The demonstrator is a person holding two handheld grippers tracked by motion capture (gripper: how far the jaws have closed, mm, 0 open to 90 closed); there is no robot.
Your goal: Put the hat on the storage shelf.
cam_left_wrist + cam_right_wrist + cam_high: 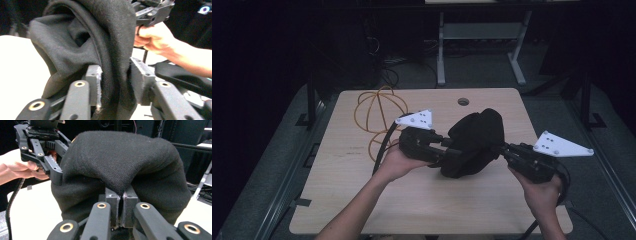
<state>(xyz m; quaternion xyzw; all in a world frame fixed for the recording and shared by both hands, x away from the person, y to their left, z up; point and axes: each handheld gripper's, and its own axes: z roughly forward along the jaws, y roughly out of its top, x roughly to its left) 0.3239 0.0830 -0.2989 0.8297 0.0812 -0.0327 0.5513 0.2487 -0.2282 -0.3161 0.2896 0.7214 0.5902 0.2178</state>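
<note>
Black fleece cloth (474,142) is held up off the table (422,210) between both grippers, roughly over the middle of the tabletop and a bit toward the right edge; it hangs bunched, looks like a hat or hood with a seamed rim, can't tell which. Right gripper (504,148) comes in from the right-front side, jaws fully closed on a pinch of the cloth: in the right gripper view (122,195) the two pads meet with a fold of fabric squeezed between them and the rest of the cloth bulging above and around. Left gripper (447,150) comes in from the left, jaws partly apart with a thick fold of the cloth running between them; in the left gripper view (115,75) the left pad lies against the fabric, and the right pad sits just at the fabric edge, can't tell if it presses. Left hand (399,162) and right hand (539,192) each wrap a gripper body, forearms entering from the front edge. Orange cable (379,117) lies coiled in loops near the back-left corner of the table, well apart from the cloth. A round hole (463,102) sits near the back edge, centre-right.
</note>
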